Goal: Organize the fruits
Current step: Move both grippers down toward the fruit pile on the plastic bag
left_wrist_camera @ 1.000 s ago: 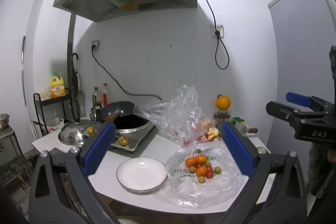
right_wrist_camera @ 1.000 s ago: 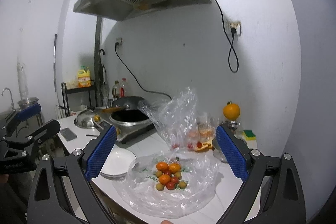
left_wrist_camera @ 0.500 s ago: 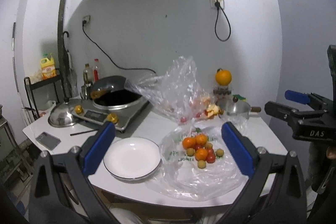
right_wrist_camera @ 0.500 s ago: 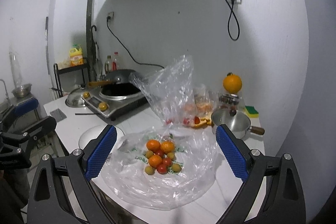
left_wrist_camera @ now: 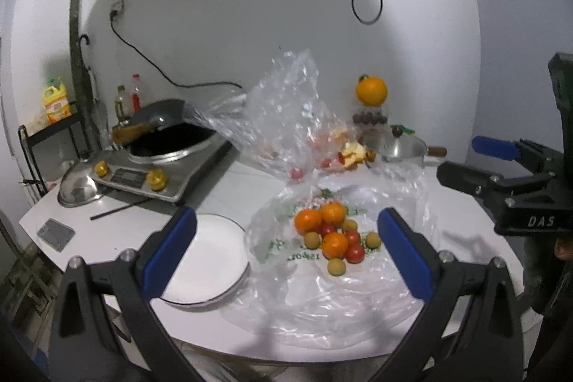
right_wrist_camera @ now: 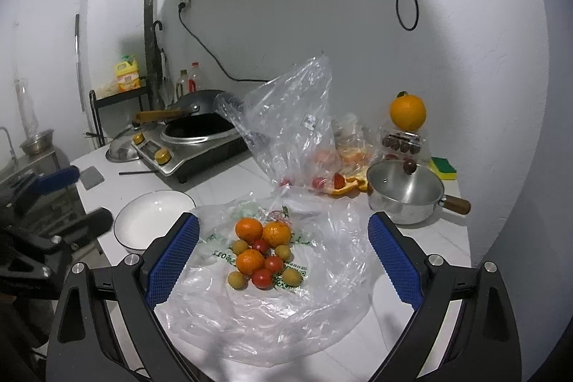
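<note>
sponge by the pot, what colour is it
Yellow with a green top; the sponge shows best in the right wrist view, behind the pot.

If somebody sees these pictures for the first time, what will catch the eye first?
Probably the bright fruit pile, orange, red and yellow-green, lying on a flat plastic bag in the middle of the counter. Next, the empty white plate just left of it, and the lone orange perched high at the back right.
</note>
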